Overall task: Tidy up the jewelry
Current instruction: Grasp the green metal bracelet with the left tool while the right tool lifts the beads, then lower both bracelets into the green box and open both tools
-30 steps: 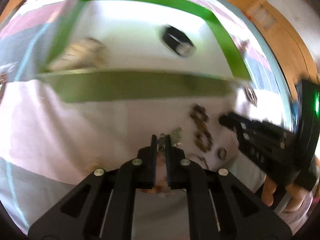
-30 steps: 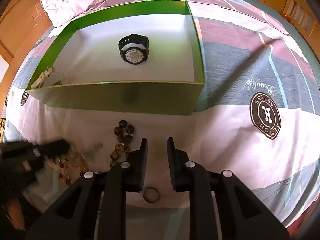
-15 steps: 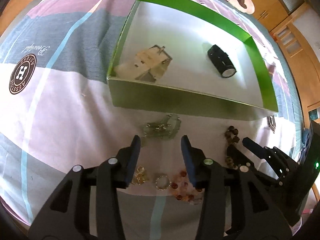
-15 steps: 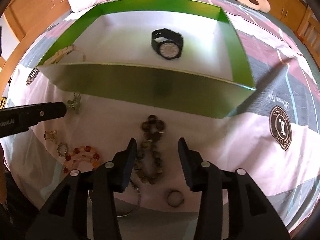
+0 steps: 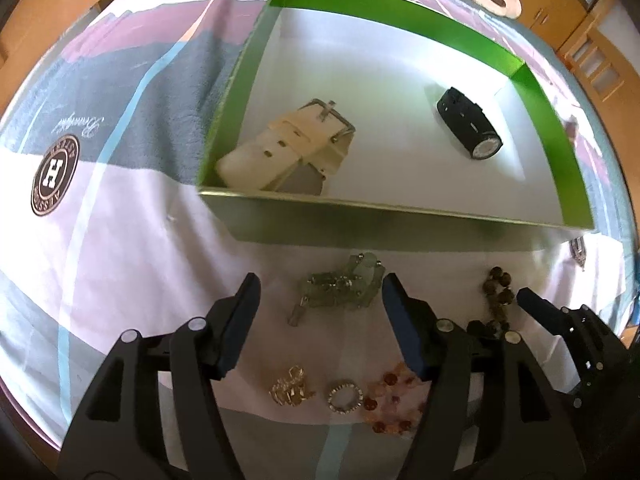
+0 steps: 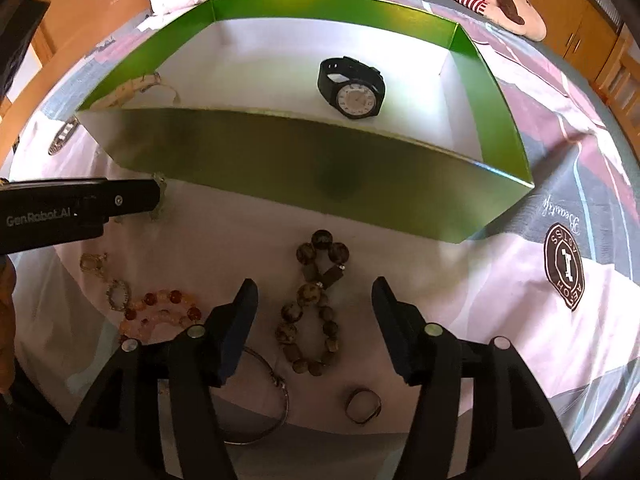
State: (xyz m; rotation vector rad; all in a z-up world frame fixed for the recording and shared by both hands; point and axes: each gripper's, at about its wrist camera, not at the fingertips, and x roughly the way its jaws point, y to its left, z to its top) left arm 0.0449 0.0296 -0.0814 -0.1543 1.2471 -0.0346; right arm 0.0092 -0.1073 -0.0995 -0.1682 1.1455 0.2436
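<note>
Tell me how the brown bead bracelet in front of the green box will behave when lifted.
The brown bead bracelet lies twisted in a loose figure-eight, so it probably droops and swings rather than holding shape. Its chunky, polished-looking beads may slip between pads. Round beads might roll slightly if nudged.

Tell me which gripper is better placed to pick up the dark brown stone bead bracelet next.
Right. The right gripper is open, its jaws having just been opening, and the dark brown stone bead bracelet lies directly between its fingers. The left gripper, also open, frames the pale green bead piece instead.
</note>
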